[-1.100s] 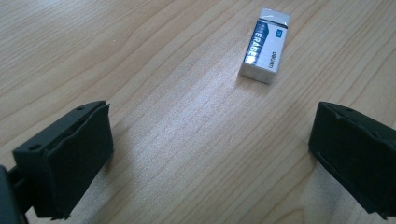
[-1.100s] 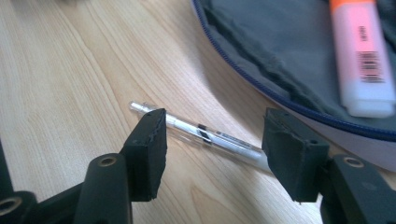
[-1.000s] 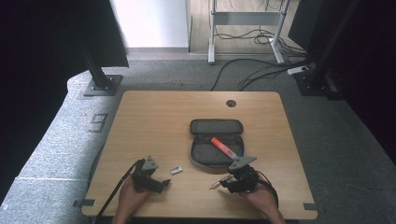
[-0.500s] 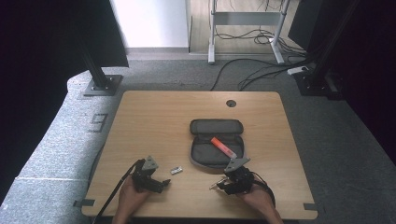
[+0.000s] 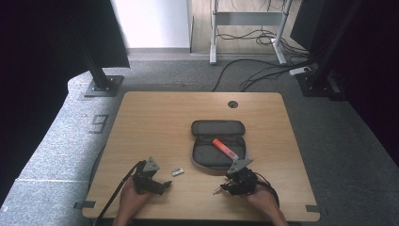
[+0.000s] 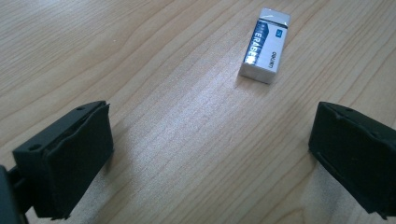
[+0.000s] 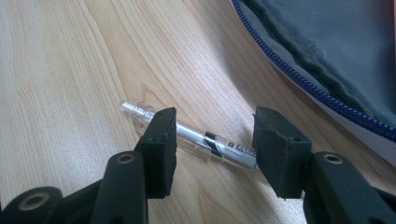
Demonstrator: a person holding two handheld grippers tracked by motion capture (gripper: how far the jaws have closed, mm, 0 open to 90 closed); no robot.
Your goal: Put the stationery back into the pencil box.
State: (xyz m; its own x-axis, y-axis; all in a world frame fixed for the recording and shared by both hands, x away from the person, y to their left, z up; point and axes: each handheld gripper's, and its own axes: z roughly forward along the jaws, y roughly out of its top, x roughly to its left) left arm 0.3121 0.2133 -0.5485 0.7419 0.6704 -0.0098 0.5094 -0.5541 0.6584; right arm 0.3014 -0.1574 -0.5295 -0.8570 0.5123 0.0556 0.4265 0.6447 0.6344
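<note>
At the near edge of the table (image 5: 155,117), both forearms come in from 6 o'clock, hands resting low on the wood. The right gripper (image 7: 212,135) points toward 9 o'clock in the high view, tilted down over a clear pen (image 7: 196,140) lying flat on the wood. Its jaws have just been closing and now stand on either side of the barrel with a gap left at each pad, not yet pressing. The left gripper (image 6: 210,140) sits at about 7 o'clock on the tabletop, pointing toward 3 o'clock, jaws spread wide with bare wood between them. Just beyond its tips, toward 1 o'clock in its own view, lies a white eraser (image 6: 265,44). Farther off, at the table's middle, an open pencil case (image 5: 219,146) holds an orange marker (image 5: 224,148).
</note>
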